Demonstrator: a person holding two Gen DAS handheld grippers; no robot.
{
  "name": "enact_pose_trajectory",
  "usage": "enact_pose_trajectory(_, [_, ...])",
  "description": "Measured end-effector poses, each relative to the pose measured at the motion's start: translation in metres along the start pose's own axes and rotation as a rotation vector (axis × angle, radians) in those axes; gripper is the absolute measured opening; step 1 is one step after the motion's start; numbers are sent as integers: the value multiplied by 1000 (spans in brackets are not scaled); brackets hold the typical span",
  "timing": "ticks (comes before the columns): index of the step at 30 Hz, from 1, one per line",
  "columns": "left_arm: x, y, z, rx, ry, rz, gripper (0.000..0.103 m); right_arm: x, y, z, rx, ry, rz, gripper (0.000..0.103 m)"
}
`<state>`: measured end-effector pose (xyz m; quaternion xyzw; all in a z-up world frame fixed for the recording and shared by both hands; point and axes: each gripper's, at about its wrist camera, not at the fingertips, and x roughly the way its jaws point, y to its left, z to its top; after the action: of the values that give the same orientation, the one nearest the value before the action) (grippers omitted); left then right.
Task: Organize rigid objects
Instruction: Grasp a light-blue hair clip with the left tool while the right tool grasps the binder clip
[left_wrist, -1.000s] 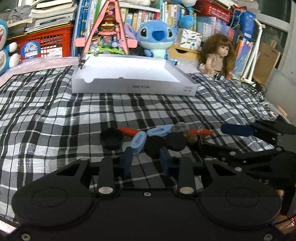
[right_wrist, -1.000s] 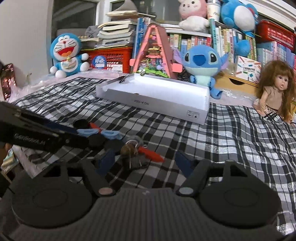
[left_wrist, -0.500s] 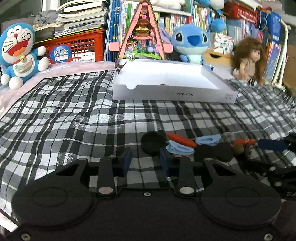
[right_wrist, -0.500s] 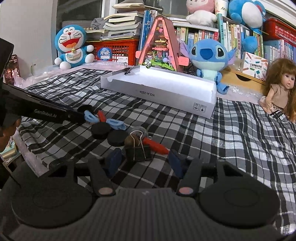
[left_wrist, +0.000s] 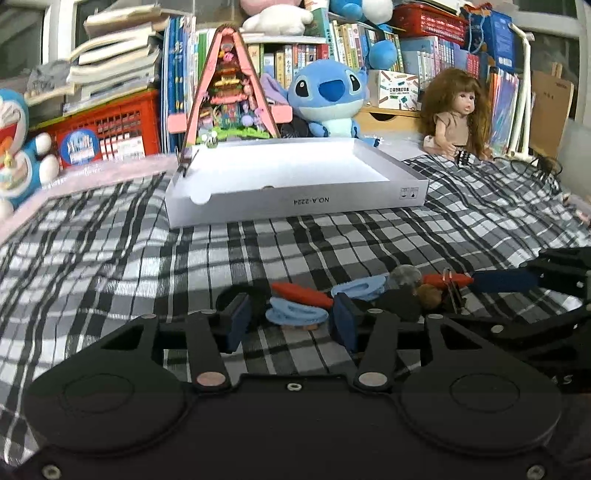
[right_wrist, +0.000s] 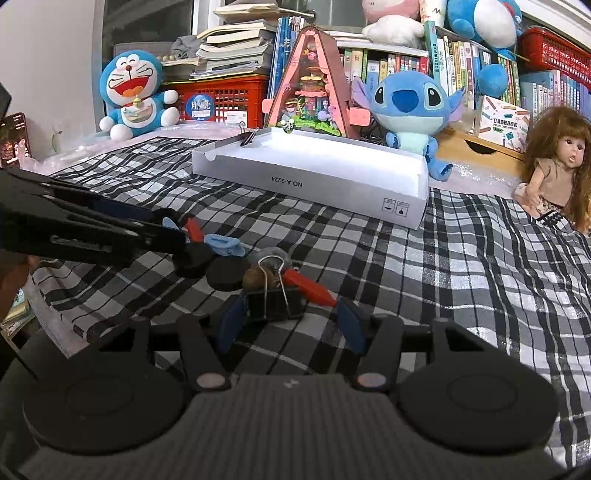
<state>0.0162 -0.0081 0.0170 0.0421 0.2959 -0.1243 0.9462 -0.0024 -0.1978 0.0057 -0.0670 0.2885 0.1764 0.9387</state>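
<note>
A cluster of small rigid objects lies on the checked cloth: blue clips (left_wrist: 297, 314), red pieces (left_wrist: 301, 293), black discs (right_wrist: 227, 272), a brown nut (right_wrist: 255, 277) and a black binder clip (right_wrist: 273, 304). My left gripper (left_wrist: 290, 321) is open, its fingers on either side of a blue clip. My right gripper (right_wrist: 291, 319) is open, with the binder clip just inside its left finger. The left gripper also shows in the right wrist view (right_wrist: 159, 236), reaching in from the left. A white shallow box (left_wrist: 295, 201) stands behind the cluster.
Beyond the box are a Stitch plush (left_wrist: 328, 98), a pink triangular toy house (left_wrist: 231, 96), a doll (left_wrist: 456, 114), a Doraemon plush (right_wrist: 135, 98), red crates (right_wrist: 225, 98) and bookshelves. A small binder clip (right_wrist: 248, 138) sits on the box's far left corner.
Both grippers have moved in toward the cluster. The left fingers have opened wider around a blue clip; the right fingers now flank the black binder clip.
</note>
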Motion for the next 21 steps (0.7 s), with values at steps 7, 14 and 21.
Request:
enact_pose_trajectory(7, [-5, -3, -4, 19, -9, -7, 47, -1, 1, -1, 23, -12, 8, 62])
enact_pose_trajectory(14, [-3, -2, -6, 16, -18, -14, 47, -2, 4, 0, 28, -13, 26, 53])
enact_pose_trajectory(21, [-5, 5, -7, 13, -16, -22, 43, -4, 4, 0, 38, -16, 38, 51])
